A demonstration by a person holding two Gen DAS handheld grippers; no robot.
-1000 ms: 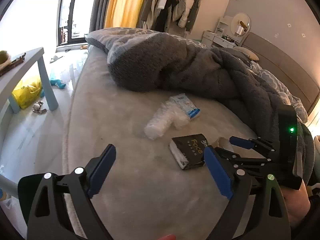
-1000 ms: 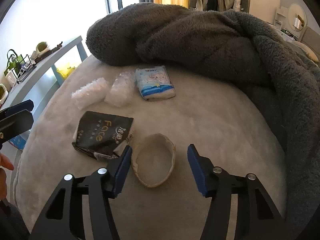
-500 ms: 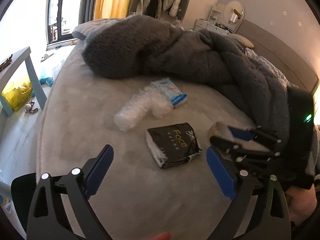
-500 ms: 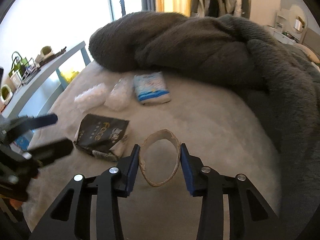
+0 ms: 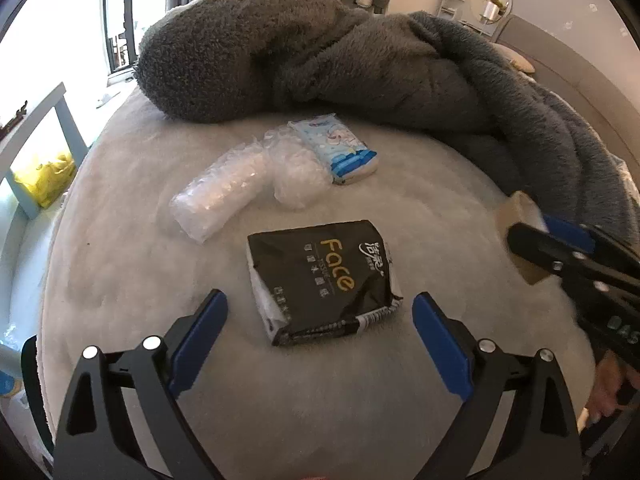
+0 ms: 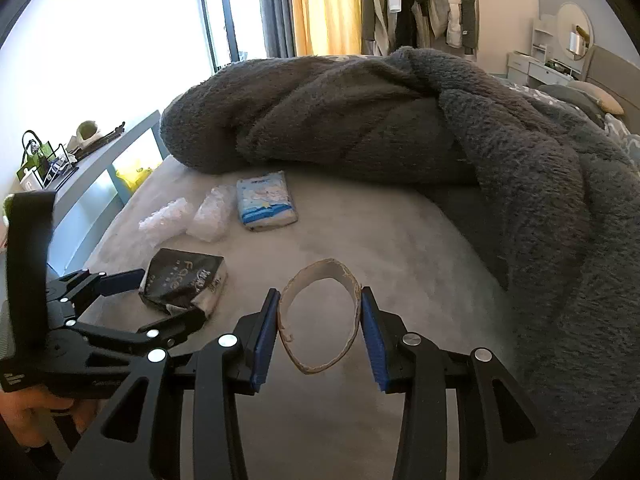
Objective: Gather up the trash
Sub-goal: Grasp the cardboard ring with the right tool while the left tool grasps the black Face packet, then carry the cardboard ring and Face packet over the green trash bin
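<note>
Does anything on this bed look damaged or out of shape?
Yes. The cardboard ring in the right claw is squashed to an oval with a frayed rim. The black tissue pack lies torn open, white tissues showing.

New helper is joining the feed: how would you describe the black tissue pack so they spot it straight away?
On the pale bed cover, in front of the heaped grey blanket, four bits of litter lie loose. Nearest the open left gripper is the black tissue pack: the only dark item, with gold "Face" lettering, unlike the clear bubble wrap and blue-white pack.

Bare bed sheet (image 5: 132, 280) beside black tissue pack (image 5: 320, 276); heaped grey blanket (image 6: 400, 120) behind.
</note>
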